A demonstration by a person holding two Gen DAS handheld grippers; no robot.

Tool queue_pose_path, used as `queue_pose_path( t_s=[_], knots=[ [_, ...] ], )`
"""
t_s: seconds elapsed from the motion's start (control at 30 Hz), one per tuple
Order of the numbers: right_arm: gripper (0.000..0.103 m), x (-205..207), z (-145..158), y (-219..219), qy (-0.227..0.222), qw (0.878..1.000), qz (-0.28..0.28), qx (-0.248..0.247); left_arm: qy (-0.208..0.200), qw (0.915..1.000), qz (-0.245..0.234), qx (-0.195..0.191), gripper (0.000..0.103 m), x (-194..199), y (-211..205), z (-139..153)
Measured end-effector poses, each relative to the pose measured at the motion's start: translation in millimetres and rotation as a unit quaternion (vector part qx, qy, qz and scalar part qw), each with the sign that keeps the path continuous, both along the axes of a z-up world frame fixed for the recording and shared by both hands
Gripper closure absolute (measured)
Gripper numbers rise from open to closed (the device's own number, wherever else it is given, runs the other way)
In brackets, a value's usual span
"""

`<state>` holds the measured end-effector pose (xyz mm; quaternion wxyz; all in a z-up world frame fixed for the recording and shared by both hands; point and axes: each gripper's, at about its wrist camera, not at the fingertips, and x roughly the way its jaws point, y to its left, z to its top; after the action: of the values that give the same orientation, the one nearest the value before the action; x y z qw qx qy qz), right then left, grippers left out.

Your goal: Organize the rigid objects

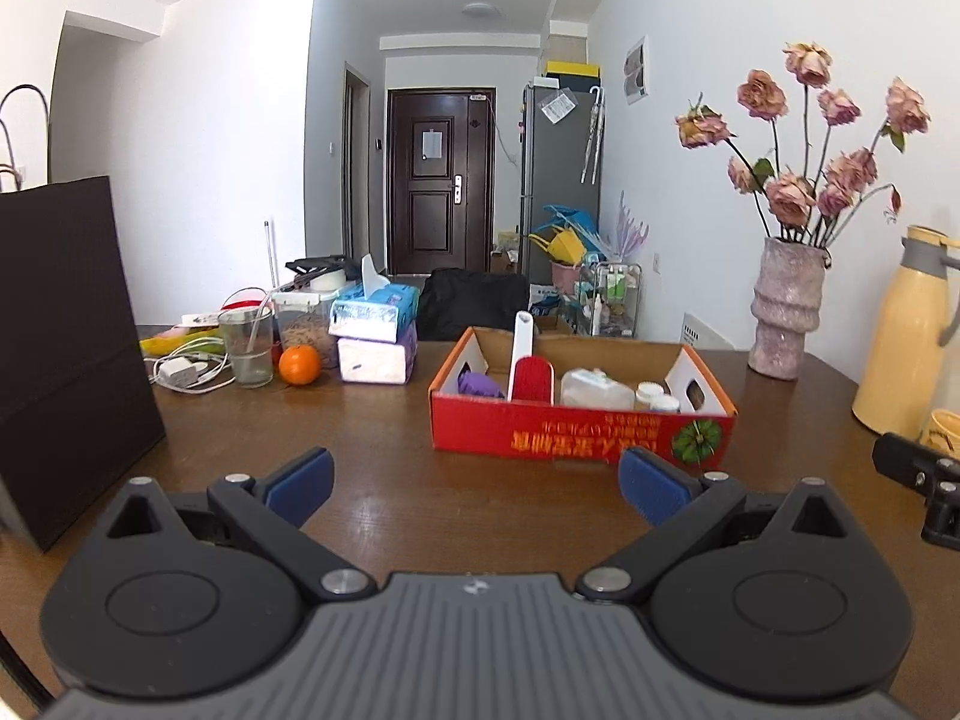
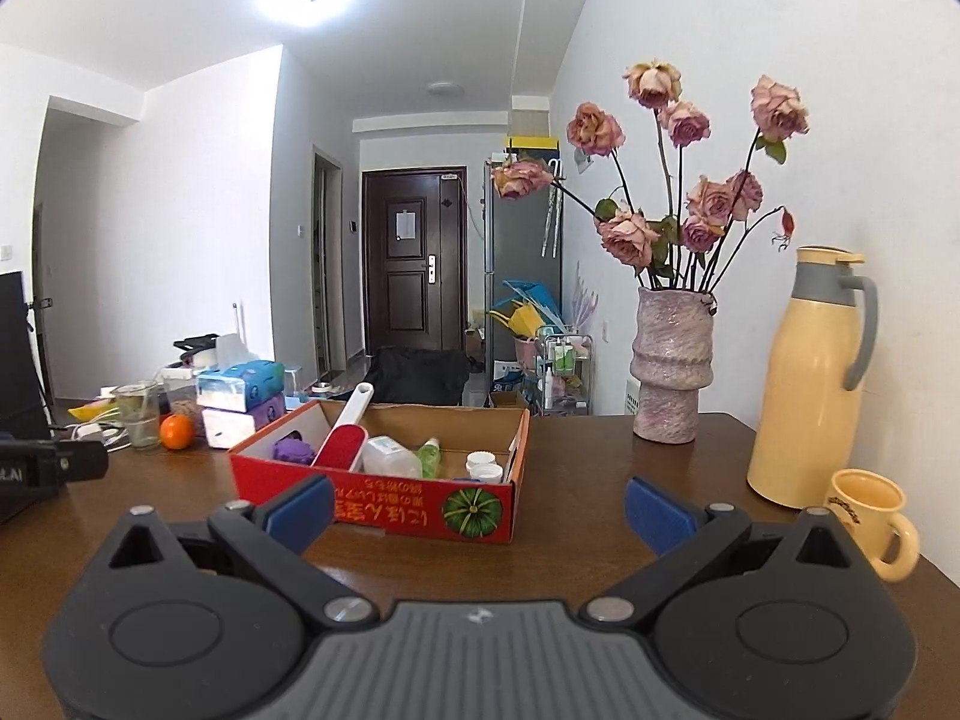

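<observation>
Since both grippers hang spread and empty, next step is likely a reach into the red box (image 1: 576,429): approach from above, clear the near wall. Left gripper (image 1: 477,483) has it just ahead, slightly right; right gripper (image 2: 480,507) ahead-left. Brush (image 2: 342,450), bottles inside.

A lived-in home: a dark wooden desk (image 2: 570,480) carrying a pink ceramic vase of dried roses (image 2: 672,366), a cream thermos jug (image 2: 804,384), with a brown entry door (image 2: 414,258) far behind.
</observation>
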<state>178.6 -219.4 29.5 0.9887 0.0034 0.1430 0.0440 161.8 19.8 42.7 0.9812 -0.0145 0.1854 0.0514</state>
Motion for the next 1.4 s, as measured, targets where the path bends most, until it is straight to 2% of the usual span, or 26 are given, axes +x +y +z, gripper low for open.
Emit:
queue_pose_path(
  t_s=[0.2,0.43,0.8,1.4],
  knots=[
    [0.0,-56.9,1.2,0.1,0.0,1.0,0.006,-0.008,0.01,0.9999,-0.008,0.002,0.0,-56.4,-6.8,-10.1],
    [0.0,-93.1,0.3,0.7,-0.002,1.0,0.011,-0.016,0.008,0.9999,-0.013,0.004,0.0,-89.0,-12.8,-10.9],
    [0.0,-114.4,3.9,-0.9,-0.009,1.0,0.01,-0.018,0.005,0.9999,-0.016,-0.002,0.0,-103.1,-13.7,-7.7],
    [0.0,-112.7,1.4,2.3,0.0,1.0,0.012,-0.023,0.02,0.9997,-0.013,-0.01,0.0,-99.9,-9.3,-12.0]
  ],
)
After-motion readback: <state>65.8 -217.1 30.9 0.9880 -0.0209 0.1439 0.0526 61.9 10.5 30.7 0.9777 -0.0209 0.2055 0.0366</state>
